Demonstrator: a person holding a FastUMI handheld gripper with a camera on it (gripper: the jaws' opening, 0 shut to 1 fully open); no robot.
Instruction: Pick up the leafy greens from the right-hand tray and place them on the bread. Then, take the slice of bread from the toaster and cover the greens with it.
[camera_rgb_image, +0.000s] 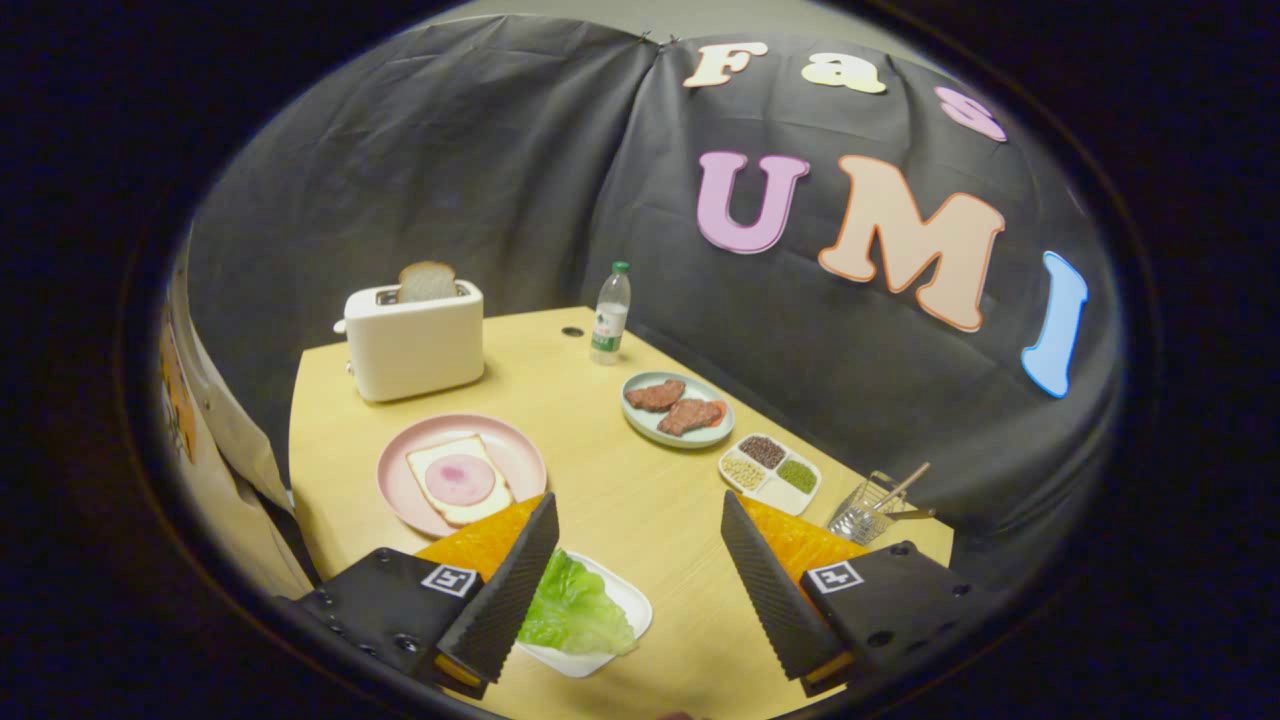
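Item: light wooden table (640, 500), set against a black cloth wall.

Tool: the gripper (640, 570) is held above the table's near edge. Its fingers are spread wide apart and nothing is pinched between them.

Task things:
- A green leafy lettuce piece (575, 608) is laid on a small white rectangular tray (630, 600) at the near edge, between the fingers and partly hidden by the left one.
- A round pink plate (505, 450) is placed beyond the left finger, toward the left edge. On it a pale slice of bread (430, 465) is seen, topped with a round pink slice of ham (460, 480).
- A cream boxy toaster (415, 340) is stood at the far left corner, with a second brown-crusted slice of toast (427, 282) raised from its slot.

Other things: a clear plastic bottle with a green cap (610, 315) at the far edge; a grey-green plate of brown meat pieces (678, 408); a white divided dish of grains (770, 472) and a wire basket of utensils (862, 512) along the right edge.

Progress: nothing is judged done. The greens are yet to be picked up and placed, and the toaster slice yet to be taken and set over them.
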